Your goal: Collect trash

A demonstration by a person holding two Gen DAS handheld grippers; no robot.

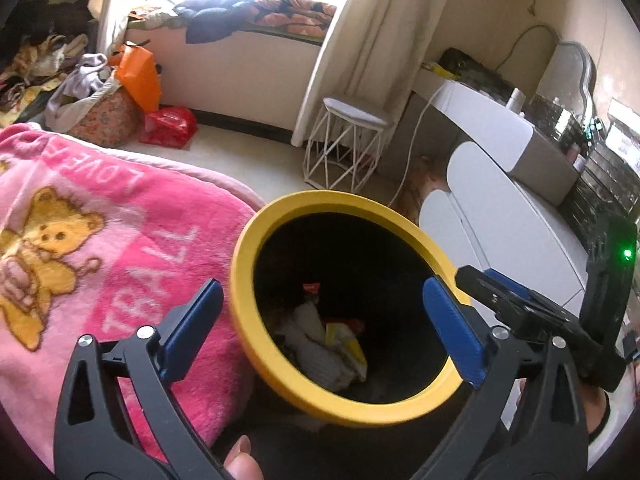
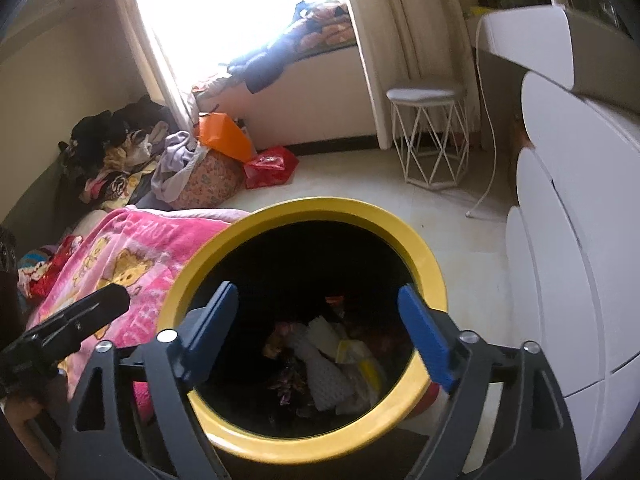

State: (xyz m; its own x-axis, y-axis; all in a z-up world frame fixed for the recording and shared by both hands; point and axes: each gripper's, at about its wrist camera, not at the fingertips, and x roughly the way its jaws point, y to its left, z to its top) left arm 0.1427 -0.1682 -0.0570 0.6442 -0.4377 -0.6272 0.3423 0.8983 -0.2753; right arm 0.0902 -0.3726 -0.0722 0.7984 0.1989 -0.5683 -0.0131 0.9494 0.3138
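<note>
Pink blanket [image 1: 80, 248] lay on the bed at far left, w/ a clothes pile [image 2: 120, 152] and orange bag [image 2: 224, 136] on the floor beyond. Left hand-held gripper [image 1: 320, 332] hung over the bin [image 1: 256, 236], jaws spread wide, nothing btwn them. Bin sat just beside the bed, yellow rim, dark inside. Trash [image 2: 336, 364] lay at its bottom: white crumpled paper, yellow wrapper, red scraps. Right hand-held gripper [image 2: 324, 332] hovered above the same opening, jaws apart & empty. Wire stool [image 2: 432, 136] stood near the curtain; white drawers [image 2: 580, 240] at far right.
</note>
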